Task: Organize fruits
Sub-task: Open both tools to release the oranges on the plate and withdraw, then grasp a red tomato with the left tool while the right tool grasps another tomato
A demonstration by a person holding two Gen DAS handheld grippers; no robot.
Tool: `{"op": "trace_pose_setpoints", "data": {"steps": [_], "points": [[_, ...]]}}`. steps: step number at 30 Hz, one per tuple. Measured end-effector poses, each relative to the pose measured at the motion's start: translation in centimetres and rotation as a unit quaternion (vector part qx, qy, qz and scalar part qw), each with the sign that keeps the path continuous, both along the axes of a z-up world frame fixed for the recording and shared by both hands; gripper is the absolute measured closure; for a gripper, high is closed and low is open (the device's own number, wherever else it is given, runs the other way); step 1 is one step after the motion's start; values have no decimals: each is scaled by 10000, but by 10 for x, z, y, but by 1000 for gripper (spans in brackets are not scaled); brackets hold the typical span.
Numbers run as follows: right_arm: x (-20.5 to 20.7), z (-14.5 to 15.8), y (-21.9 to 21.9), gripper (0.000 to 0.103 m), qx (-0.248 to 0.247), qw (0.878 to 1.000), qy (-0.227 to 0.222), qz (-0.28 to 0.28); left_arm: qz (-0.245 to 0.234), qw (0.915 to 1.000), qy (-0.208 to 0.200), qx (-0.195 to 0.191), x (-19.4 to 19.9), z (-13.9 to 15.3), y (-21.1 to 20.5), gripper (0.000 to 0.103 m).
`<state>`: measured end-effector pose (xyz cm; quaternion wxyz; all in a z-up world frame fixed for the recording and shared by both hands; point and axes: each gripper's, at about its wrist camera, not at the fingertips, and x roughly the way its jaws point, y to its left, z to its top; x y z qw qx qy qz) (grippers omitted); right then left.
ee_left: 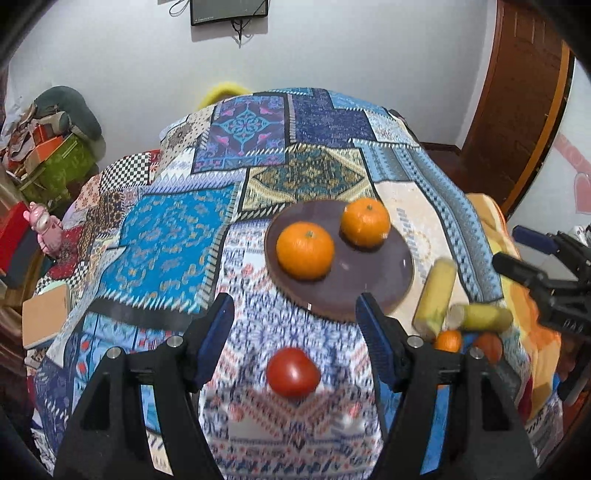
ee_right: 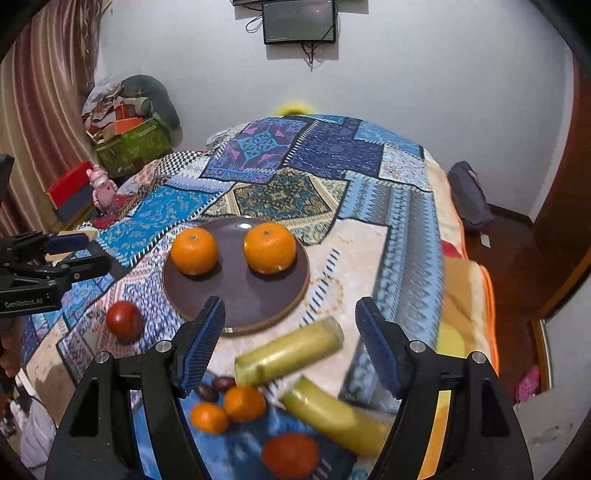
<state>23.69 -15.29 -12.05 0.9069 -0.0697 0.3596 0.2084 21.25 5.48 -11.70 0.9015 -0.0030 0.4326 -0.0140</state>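
Note:
A brown plate (ee_left: pixel 369 273) (ee_right: pixel 236 291) on the patchwork cloth holds two oranges (ee_left: pixel 305 250) (ee_left: pixel 365 221), which lie side by side in the right wrist view (ee_right: pixel 194 251) (ee_right: pixel 269 247). A red tomato (ee_left: pixel 293 372) (ee_right: pixel 124 320) lies on the cloth below my open left gripper (ee_left: pixel 294 306), which is above the plate's near edge with nothing between its fingers. My right gripper (ee_right: pixel 290 306) is open too and holds nothing. Under it lie two yellow-green cylinders (ee_right: pixel 290 350) (ee_right: pixel 332 417), two small oranges (ee_right: pixel 245 403) (ee_right: pixel 209 417), dark dates (ee_right: pixel 214 387) and a red-orange fruit (ee_right: pixel 290 455).
The cloth-covered table (ee_left: pixel 177 236) drops off on every side. A pink toy (ee_left: pixel 42 225) and stacked boxes (ee_left: pixel 55 155) stand at the left, and a wooden door (ee_left: pixel 517 110) at the right. A wall screen (ee_right: pixel 299 20) hangs behind.

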Motion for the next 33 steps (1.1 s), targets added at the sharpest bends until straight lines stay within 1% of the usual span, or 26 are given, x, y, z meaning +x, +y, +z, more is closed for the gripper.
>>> {"op": "trace_pose_setpoints", "data": {"steps": [4, 8, 13, 17, 23, 30, 33], "points": [[-14, -9, -13, 33, 63, 9998, 130, -136, -19, 9999, 101, -17, -21, -11, 2, 35], [-24, -23, -24, 33, 62, 9991, 324, -279, 2, 9998, 197, -53, -40, -25, 5, 35], [-32, -42, -36, 33, 207, 9967, 641, -444, 41, 9988, 464, -116, -49, -50, 10, 35], [-43, -59, -39, 33, 168, 9949, 851, -517, 112, 9979, 606, -178, -45, -66, 16, 35], [-54, -80, -37, 33, 164, 9925, 1084, -542, 155, 9977, 627, -216, -32, -78, 16, 35], [-51, -94, -35, 33, 278, 9896, 1285, -579, 113, 9974, 679, -209, -16, -86, 11, 35], [-51, -98, -35, 34, 278, 9889, 1336, -586, 120, 9974, 677, -203, -12, -89, 9, 37]]}}
